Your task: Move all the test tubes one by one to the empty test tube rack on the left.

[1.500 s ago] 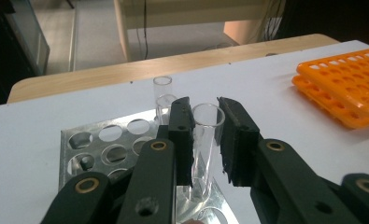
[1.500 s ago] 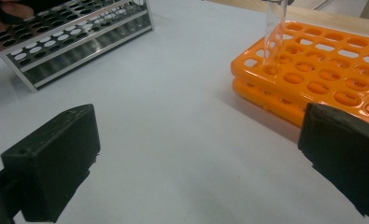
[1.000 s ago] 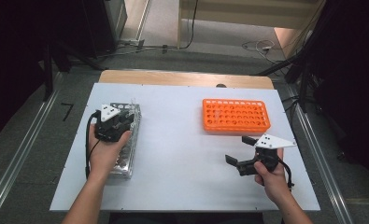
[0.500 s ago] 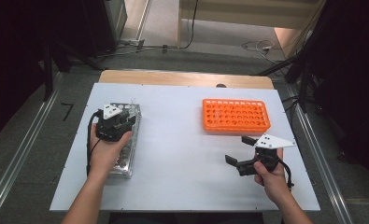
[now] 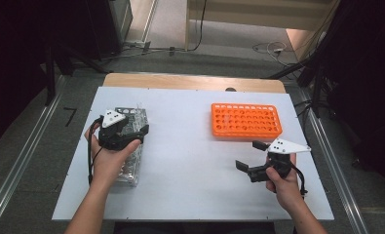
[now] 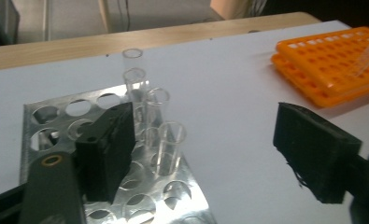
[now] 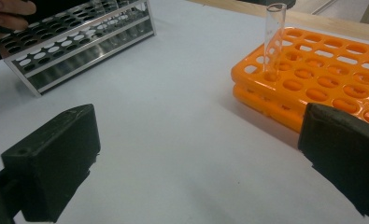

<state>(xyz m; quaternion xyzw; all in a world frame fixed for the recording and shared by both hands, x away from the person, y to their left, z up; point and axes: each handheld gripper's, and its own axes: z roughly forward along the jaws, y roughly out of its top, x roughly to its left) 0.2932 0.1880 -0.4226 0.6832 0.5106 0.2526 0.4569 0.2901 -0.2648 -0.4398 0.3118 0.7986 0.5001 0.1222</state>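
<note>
Even overhead light kept the white table (image 5: 190,161) bright and nearly shadowless while the room from nine to three o'clock sank into darkness, the metal rack (image 6: 173,196) glinted faintly, and both gripper views were soft, their near black jaws blurred.

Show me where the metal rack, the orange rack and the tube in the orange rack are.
Metal rack (image 6: 42,114): left gripper view, top plate between holes.
Orange rack (image 5: 246,120): high view, top face, centre.
Tube (image 7: 274,39): right gripper view, middle of its glass wall.
</note>
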